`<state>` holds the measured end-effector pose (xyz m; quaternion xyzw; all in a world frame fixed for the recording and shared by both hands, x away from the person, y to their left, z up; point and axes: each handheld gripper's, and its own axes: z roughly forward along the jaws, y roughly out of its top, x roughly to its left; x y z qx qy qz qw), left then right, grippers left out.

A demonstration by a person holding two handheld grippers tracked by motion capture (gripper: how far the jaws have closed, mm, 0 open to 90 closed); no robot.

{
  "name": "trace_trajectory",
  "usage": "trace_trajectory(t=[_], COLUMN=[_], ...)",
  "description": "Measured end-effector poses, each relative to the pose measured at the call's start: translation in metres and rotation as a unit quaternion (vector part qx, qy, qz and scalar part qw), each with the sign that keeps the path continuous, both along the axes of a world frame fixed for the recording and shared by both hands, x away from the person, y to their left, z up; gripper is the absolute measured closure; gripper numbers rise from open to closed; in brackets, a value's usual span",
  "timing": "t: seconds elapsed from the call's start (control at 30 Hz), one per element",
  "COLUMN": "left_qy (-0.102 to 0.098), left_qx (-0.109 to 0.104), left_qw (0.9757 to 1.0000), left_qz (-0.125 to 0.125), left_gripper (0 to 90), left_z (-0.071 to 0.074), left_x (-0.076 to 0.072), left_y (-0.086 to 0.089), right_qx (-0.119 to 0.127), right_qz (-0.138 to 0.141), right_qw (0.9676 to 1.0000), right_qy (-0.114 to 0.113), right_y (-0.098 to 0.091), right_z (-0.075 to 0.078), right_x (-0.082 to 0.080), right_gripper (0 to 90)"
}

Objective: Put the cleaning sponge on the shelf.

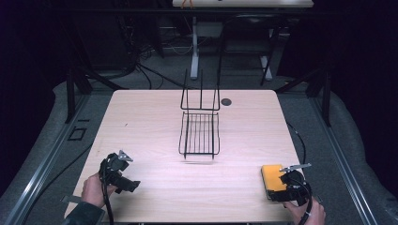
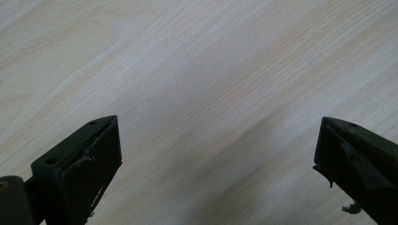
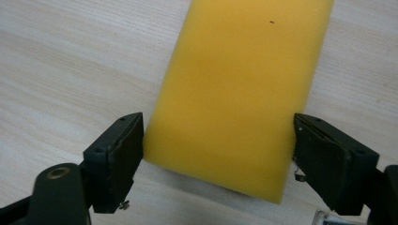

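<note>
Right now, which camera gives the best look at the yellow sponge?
The right gripper view: the yellow sponge lies close up between the right claw, with its edges and surface clear. The high view shows it small at the table's near right corner, partly covered by that claw. The left gripper view faces bare tabletop.

Both grippers are black, each topped with a grey three-cornered plate. The left gripper trails a black cable – so does the right gripper. Jaws are wedge-shaped with screw holes. One dark sleeve visible.
</note>
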<state>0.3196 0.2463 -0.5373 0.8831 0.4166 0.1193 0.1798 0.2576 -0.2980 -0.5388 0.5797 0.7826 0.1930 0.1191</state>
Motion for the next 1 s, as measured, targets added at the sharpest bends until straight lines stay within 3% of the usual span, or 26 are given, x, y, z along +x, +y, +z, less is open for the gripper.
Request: trace_trajectory(t=[0.33, 0.57, 0.87, 1.0], left_qy=[0.002, 0.003, 0.003, 0.003], left_qx=[0.001, 0.001, -0.002, 0.003], left_qw=[1.0000, 1.0000, 1.0000, 1.0000], left_qz=[0.000, 0.001, 0.001, -0.001], left_gripper=[1.2, 1.4, 1.5, 1.6], left_z=[-0.001, -0.001, 0.000, -0.001], left_x=[0.000, 0.000, 0.000, 0.000], left_y=[-0.001, -0.001, 0.001, -0.001], right_qx=[0.000, -0.005, -0.005, -0.004], right_qz=[-0.004, -0.001, 0.007, 0.014], right_qw=[1.0000, 0.9999, 1.0000, 0.9996], right_qy=[0.008, 0.010, -0.001, -0.025], right_y=[0.000, -0.001, 0.000, 0.001], right_z=[-0.003, -0.002, 0.003, 0.011], right_x=[0.002, 0.003, 0.001, -0.002], right_gripper=[25.1, 34.5, 36.5, 36.5])
